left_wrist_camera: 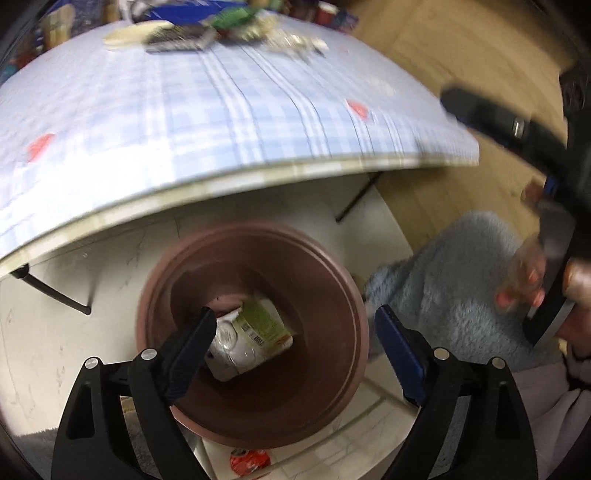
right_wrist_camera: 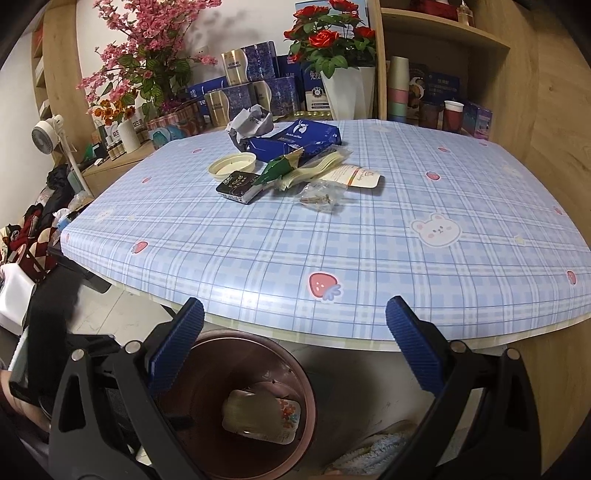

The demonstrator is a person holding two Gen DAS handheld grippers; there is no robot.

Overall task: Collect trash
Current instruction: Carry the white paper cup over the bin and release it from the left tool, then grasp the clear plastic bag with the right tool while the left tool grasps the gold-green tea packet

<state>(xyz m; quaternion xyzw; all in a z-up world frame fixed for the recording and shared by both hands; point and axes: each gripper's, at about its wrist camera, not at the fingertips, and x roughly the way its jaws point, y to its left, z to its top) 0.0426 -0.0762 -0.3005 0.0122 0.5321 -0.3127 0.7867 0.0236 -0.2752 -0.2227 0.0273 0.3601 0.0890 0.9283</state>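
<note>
While both the left tool (left_wrist_camera: 291, 328) and right tool (right_wrist_camera: 295, 325) stand apart and empty, a crumpled green-and-white carton (left_wrist_camera: 251, 338) lies in the round brown plastic bin (left_wrist_camera: 347, 295) directly beneath the left tool, and remaining wrappers (right_wrist_camera: 291, 166) far ahead on the checked tabletop (right_wrist_camera: 369, 258) risk being knocked floorward by careless reaching.

It was a lived-in home room. A table (right_wrist_camera: 369, 229) wore a blue plaid cloth with strawberries and a bear; at twelve o'clock stood potted roses (right_wrist_camera: 332, 40), at eleven pink blossoms (right_wrist_camera: 147, 40), at nine a small fan (right_wrist_camera: 46, 131), wooden shelves (right_wrist_camera: 443, 33) at one.
</note>
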